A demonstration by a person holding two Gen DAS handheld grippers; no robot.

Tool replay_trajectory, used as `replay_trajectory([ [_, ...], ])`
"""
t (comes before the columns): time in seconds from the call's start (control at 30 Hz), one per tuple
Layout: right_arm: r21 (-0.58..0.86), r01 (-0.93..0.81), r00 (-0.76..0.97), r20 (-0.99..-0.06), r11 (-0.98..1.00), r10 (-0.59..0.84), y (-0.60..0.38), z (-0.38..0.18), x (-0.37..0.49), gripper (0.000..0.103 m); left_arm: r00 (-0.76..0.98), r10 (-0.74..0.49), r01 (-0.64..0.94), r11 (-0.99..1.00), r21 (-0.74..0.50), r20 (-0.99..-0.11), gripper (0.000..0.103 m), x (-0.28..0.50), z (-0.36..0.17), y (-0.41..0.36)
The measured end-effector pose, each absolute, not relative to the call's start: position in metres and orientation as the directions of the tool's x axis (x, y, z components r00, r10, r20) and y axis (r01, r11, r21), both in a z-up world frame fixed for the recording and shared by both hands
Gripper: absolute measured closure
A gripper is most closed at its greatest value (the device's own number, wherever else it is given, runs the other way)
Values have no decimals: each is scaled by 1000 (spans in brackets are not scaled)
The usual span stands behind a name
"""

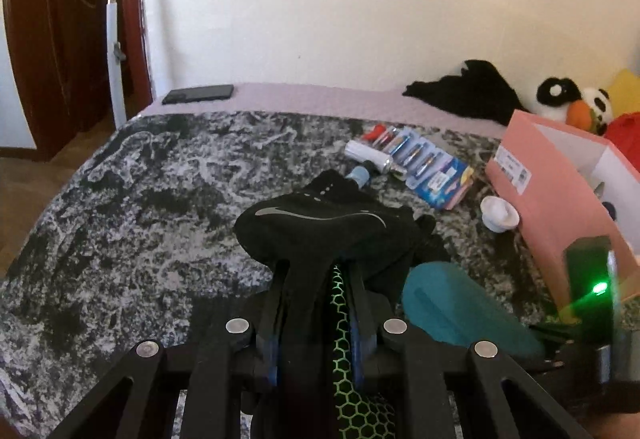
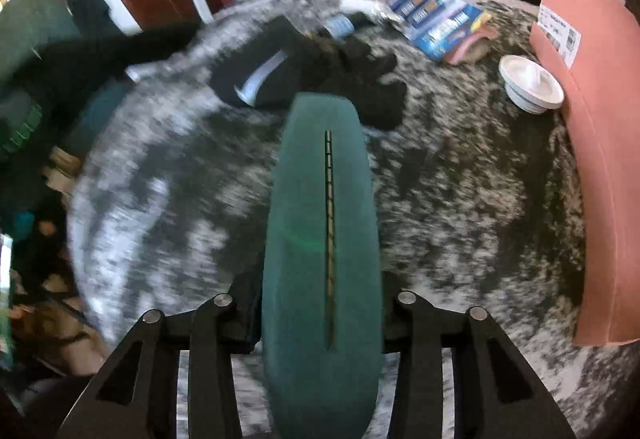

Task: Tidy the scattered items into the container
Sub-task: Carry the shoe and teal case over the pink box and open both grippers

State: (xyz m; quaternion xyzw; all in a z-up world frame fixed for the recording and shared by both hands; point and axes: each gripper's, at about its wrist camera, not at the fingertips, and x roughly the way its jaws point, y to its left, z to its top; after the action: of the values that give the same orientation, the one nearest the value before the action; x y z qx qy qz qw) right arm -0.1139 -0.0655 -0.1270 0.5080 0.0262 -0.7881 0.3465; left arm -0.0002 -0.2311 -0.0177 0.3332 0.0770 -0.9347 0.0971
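Mottled black-and-white bedspread [image 1: 160, 199] fills both views; an open pink cardboard box [image 1: 552, 195] stands at its right. Left gripper [image 1: 316, 279] is clenched on a black fabric glove [image 1: 320, 231]. Right gripper [image 2: 320, 303] grasps a teal hinged case [image 2: 320, 239]. Beside the box lies a white round lid [image 2: 532, 85].

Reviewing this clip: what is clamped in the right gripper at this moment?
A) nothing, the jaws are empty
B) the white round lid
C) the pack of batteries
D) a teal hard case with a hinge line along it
D: in the right wrist view the teal case sits lengthwise between the right gripper fingers, while the white lid and battery pack lie on the blanket.
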Motion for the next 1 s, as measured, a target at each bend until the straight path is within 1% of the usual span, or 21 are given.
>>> replay_trajectory([
  [0.17,365,589,-295,-734,-721,-612,-45,-77,-107,62,-788,-122,219,-972,-90,-604,84,3,1,-217],
  [0.33,384,593,-389,-633,-707,-670,-15,-24,-101,62,-825,-95,171,-982,-86,-557,84,0,34,-185],
  [0.53,435,560,-516,-483,-705,-708,57,36,-98,62,-864,-33,75,-995,-64,-503,84,-15,77,-126],
  [0.67,495,509,-601,-382,-704,-702,128,67,-102,62,-874,30,-12,-999,-41,-486,84,-38,96,-77],
  [0.83,540,412,-693,-337,-734,-638,204,76,-114,62,-863,122,-133,-991,-13,-490,84,-77,103,-9],
  [1.0,547,276,-780,-354,-790,-517,272,67,-135,62,-831,189,-216,-976,-10,-523,84,-119,88,50],
])
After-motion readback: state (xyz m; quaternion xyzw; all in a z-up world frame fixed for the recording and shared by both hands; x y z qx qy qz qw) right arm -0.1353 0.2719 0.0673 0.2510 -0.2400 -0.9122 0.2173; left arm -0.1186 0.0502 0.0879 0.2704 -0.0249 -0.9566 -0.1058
